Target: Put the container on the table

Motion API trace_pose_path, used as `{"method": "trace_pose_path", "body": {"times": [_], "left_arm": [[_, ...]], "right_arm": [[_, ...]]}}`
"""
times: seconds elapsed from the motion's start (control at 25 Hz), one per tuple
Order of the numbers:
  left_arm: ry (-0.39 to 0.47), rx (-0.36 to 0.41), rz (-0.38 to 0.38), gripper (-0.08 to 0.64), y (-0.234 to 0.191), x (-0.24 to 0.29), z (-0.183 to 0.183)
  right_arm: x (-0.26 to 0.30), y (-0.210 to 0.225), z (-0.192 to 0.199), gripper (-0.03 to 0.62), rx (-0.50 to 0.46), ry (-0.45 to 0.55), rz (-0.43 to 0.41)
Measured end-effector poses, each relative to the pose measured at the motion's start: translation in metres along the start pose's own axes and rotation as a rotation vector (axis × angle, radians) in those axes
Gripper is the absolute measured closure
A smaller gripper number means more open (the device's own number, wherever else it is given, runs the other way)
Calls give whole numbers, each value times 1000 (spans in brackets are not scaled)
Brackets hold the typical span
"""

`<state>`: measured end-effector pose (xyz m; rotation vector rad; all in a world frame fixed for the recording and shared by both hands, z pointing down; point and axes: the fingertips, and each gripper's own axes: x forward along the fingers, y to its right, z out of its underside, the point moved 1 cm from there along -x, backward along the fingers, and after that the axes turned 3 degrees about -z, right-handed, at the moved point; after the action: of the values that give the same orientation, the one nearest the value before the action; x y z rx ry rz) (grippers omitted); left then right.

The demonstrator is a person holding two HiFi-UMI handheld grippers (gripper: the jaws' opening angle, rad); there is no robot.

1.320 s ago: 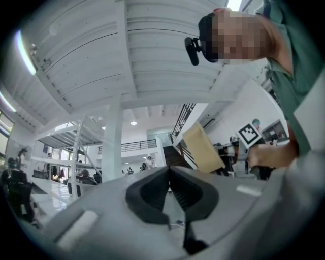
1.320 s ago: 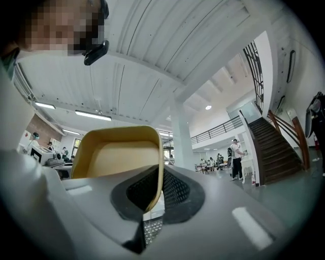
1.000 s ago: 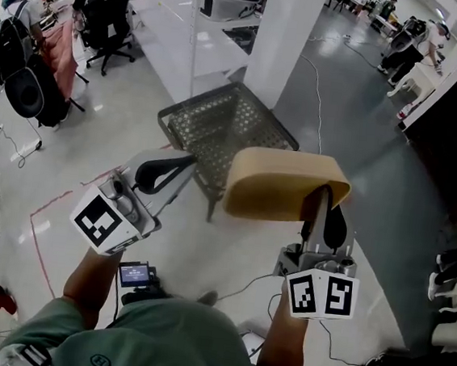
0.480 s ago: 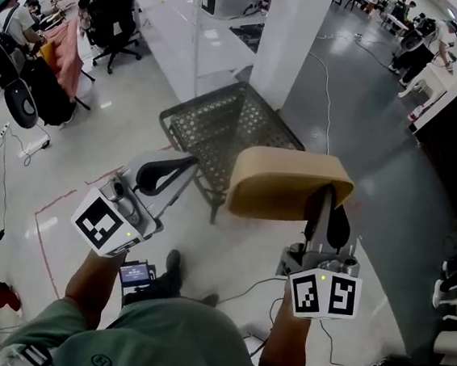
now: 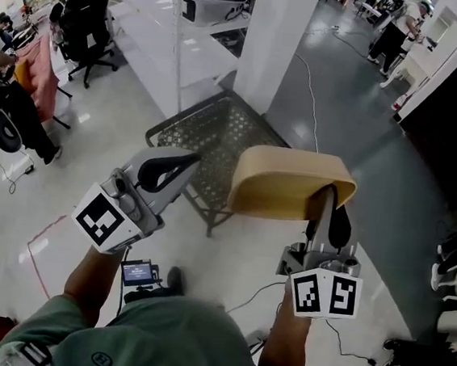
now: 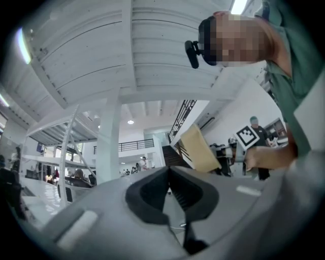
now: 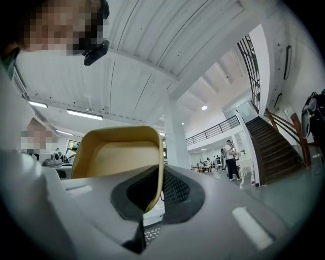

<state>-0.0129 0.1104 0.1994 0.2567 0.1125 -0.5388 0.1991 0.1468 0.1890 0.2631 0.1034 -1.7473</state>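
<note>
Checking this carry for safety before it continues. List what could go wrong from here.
The right gripper pinches the tan container by one wall only, while the left gripper is shut and empty beside it, so the container might swing or slip. A cable lies on the floor near the person's feet, a possible trip. The mesh table stands close to a white pillar, which the container could clip.

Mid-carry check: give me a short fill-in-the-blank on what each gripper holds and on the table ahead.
1. The right gripper is shut on the tan container's ____.
2. The left gripper is shut and holds ____.
3. The metal table beside the white pillar has a ____ top.

Missing words: rim; nothing; mesh
</note>
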Motion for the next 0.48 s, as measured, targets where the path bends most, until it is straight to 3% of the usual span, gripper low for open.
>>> {"method": "trace_pose_path", "body": {"times": [0.48], "left_arm": [[46,-35,53,557,-86,-3,23]], "right_arm": [[70,-40,17,584,-52,-12,48]]}}
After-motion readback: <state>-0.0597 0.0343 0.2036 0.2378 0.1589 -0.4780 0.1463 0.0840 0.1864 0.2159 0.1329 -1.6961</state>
